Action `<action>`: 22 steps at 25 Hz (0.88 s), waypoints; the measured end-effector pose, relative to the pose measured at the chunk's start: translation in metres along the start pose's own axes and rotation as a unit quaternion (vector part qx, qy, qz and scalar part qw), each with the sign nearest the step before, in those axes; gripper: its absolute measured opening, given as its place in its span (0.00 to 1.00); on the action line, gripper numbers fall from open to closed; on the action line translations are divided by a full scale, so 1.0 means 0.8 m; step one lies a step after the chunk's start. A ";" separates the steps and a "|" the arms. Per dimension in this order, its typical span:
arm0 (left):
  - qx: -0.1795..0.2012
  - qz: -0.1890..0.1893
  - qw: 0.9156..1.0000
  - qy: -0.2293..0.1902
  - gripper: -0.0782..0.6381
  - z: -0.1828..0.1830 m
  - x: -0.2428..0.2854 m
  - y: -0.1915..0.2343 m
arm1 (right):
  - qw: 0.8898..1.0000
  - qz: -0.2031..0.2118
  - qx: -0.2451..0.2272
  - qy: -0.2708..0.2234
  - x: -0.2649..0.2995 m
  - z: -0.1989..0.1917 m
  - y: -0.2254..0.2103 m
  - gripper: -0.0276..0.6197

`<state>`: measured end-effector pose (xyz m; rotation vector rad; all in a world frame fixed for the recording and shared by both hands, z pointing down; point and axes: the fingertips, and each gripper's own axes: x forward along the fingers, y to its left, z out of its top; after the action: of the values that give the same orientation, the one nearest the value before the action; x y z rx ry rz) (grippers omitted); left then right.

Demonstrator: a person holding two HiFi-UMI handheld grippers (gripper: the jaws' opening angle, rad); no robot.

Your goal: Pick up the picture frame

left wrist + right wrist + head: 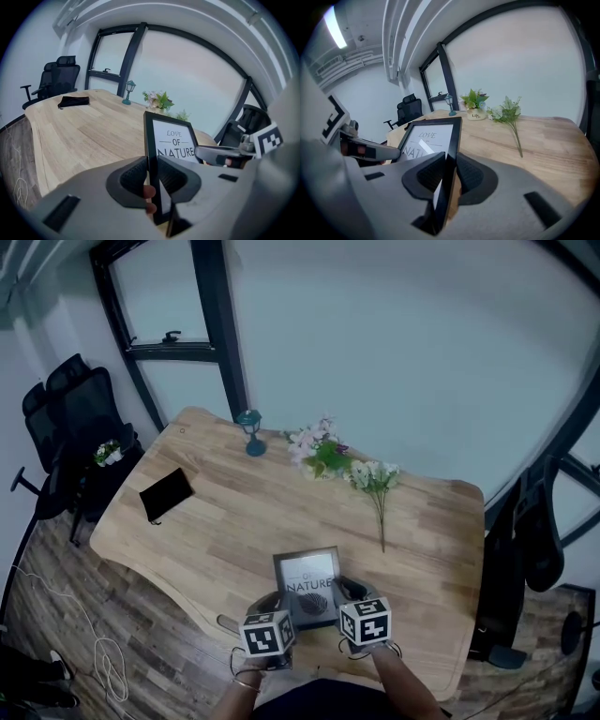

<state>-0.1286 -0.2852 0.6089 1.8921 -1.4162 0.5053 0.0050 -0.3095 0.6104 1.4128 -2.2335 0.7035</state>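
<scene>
Marker-cubed left gripper (281,607) and right gripper (341,594), nearest the lens, each clamp one side edge of the picture frame (307,583); both pairs of jaws are narrowed onto the thin black moulding, pads pressing front and back. Frame is held between them, printed face tilted upward, over the near edge of the wooden table (216,521); it appears clear of the surface, though the head view does not settle this. Risk: each hold bites only a narrow strip, so unequal squeeze or hands drifting apart could let the frame pivot, slip and drop past the table edge
</scene>
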 end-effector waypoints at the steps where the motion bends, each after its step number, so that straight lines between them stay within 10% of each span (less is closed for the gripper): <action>1: 0.002 0.000 1.000 -0.003 0.20 0.001 -0.003 -0.002 | 1.000 0.000 0.000 -0.003 -0.003 0.002 0.000 0.16; 22: 0.026 -0.004 0.998 -0.059 0.20 0.005 -0.076 -0.055 | 0.998 0.014 -0.023 -0.063 -0.087 0.023 0.010 0.16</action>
<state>-0.1074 -0.2412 0.5518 1.9975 -1.4846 0.4368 0.0249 -0.2688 0.5538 1.4425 -2.3546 0.5831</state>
